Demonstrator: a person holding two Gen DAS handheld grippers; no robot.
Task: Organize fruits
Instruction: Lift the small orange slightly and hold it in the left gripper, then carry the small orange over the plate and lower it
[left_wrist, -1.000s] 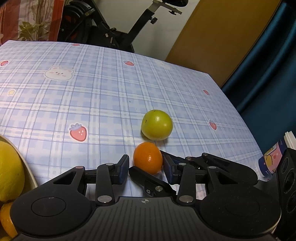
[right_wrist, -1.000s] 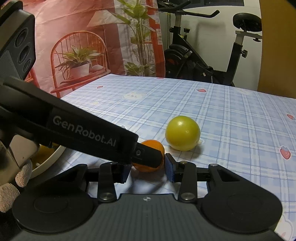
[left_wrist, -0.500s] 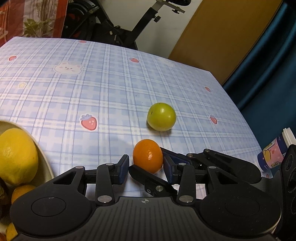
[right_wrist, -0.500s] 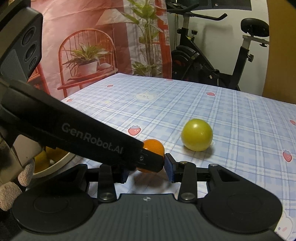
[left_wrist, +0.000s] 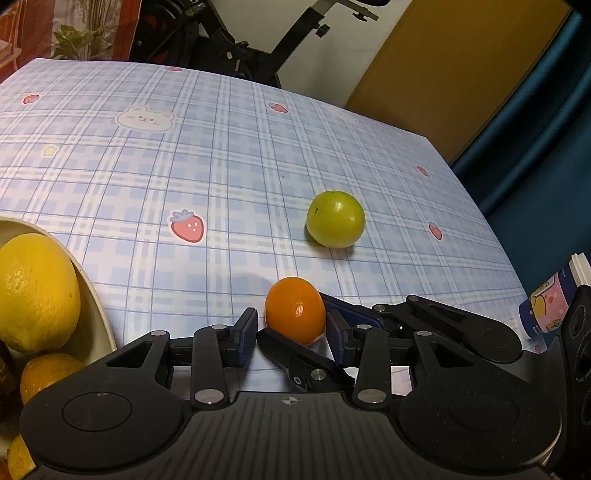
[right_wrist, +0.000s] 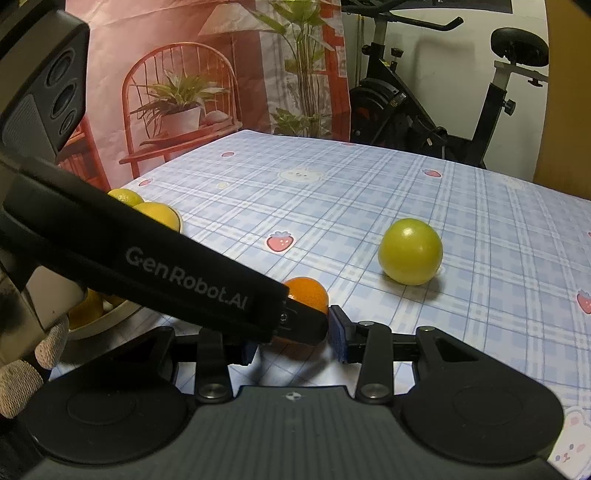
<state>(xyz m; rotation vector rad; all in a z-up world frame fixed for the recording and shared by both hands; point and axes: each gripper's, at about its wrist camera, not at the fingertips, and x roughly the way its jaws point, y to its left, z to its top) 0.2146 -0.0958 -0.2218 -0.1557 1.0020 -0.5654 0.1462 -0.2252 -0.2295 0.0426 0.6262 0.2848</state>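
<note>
Quick count of what's out: one small orange (left_wrist: 295, 309), one green fruit (left_wrist: 335, 218), and one cream bowl (left_wrist: 94, 295) with at least three yellow-orange citrus showing in it, including a big lemon (left_wrist: 37, 291). Two grippers, both crowded onto that same orange.

The orange sits right at the tips of the left gripper (left_wrist: 291, 328). The right-hand finger looks to be against it, but there's a sliver of desk (left_wrist: 184, 166) showing on the other side, so I honestly can't tell if that one is gripping or just hugging it. The right gripper (right_wrist: 293, 341) comes in crosswise, one finger in front of the orange and its blue pad behind, and it looks to be grasping it.

From the right side, the left gripper's black arm cuts straight across and hides the lower half of the orange, plus most of the bowl. A gloved hand (right_wrist: 22, 369) is at the far left there.

The green fruit is out past the fingertips and a bit right, clear of the orange. The bowl is off to the left of the left fingers. A little cartoon-label bottle (left_wrist: 546, 306) sits off to their right, with an exercise bike (right_wrist: 424, 110) behind the desk.

The orange is slightly egg-shaped, long axis roughly upright; can't see its stem end. The green one is nearly round, with its dark dimple facing back toward the left fingers.
</note>
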